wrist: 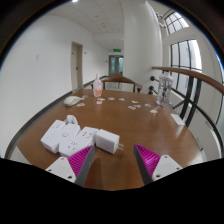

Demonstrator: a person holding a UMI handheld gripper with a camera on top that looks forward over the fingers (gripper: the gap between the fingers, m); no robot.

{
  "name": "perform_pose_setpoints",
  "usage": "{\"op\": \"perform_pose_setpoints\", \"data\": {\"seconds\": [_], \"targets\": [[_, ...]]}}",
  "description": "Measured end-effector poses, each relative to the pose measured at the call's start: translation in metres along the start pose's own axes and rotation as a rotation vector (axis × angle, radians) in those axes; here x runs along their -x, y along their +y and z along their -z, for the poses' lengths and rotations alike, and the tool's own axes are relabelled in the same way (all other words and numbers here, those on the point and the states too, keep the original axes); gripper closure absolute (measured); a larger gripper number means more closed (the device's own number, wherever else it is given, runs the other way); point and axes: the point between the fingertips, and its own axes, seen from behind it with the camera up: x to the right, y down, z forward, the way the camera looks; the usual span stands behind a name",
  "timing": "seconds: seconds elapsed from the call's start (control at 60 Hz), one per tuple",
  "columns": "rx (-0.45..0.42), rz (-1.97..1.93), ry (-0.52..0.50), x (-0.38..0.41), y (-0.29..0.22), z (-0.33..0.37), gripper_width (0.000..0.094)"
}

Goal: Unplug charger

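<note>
A white charger block [107, 141] with its metal prongs showing lies on the wooden table [140, 125], just ahead of my left finger. It rests against a white power strip [68, 137] with several sockets, further left. My gripper [114, 162] is open and empty; bare table shows between its magenta pads [82, 160]. The charger lies outside the gap, up against the left fingertip.
A white object [73, 100] lies at the table's far left. A pink cup [98, 90] and small scattered items [128, 100] sit at the far side, with a stand-like object [162, 90] at the right. Chairs, a door and windows stand beyond.
</note>
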Motion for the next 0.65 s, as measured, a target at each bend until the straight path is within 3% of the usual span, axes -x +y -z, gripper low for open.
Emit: {"op": "perform_pose_setpoints", "data": {"seconds": [0.317,0.65], "targets": [[-0.088,-0.004,-0.016,0.018,0.001,0.072,0.0111],[-0.161,0.050,0.032,0.020,0.002,0.122,0.0107]]}}
